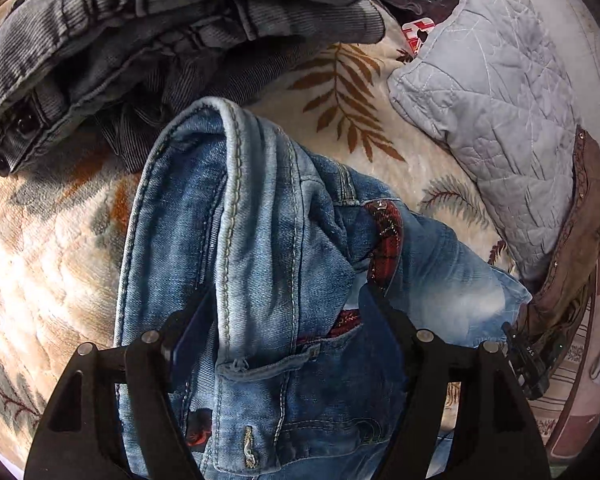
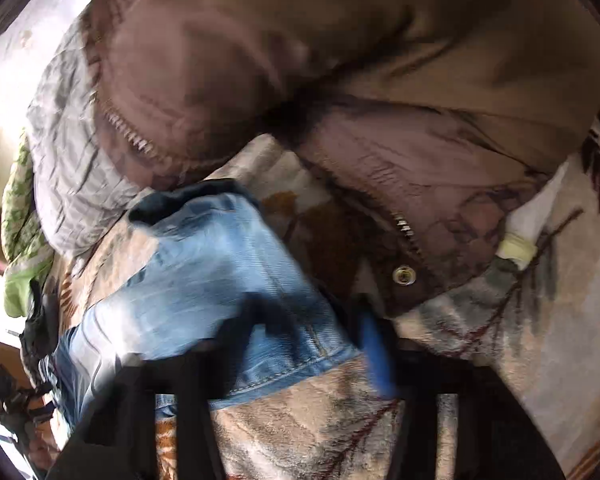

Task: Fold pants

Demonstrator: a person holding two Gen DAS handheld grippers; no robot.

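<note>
The jeans (image 1: 260,240) lie bunched on the leaf-print blanket (image 1: 40,260), and in my left view they run from the bottom edge up the middle, waistband and pocket end nearest me, a thick seam fold rising away toward the grey corduroy pants (image 1: 160,20) heaped at the blanket's far left. My left tongs (image 1: 284,308) stand wide, 1 finger on each side of that bunched denim; the cloth lies between the 2 fingers and the right one overlaps it, but I see no squeeze on it. A red plaid patch (image 1: 384,236) shows on the jeans just beyond the right finger. My right view is smeared: there a pale leg end of the jeans (image 2: 204,280) lies at the lower left, its hem crossing in front of my right tongs (image 2: 312,332), with 1 blue pad (image 2: 374,344) just right of the hem; I cannot tell whether these tongs are wide, narrow or holding the cloth. Only the left view shows the corduroy pants and the full face of the quilted grey pillow (image 1: 500,100) toward the blanket's far right; only the right view shows the brown jacket (image 2: 340,80) spread large with its zipper and a brass snap (image 2: 404,275), and a green cloth (image 2: 20,240) at the left edge.
</note>
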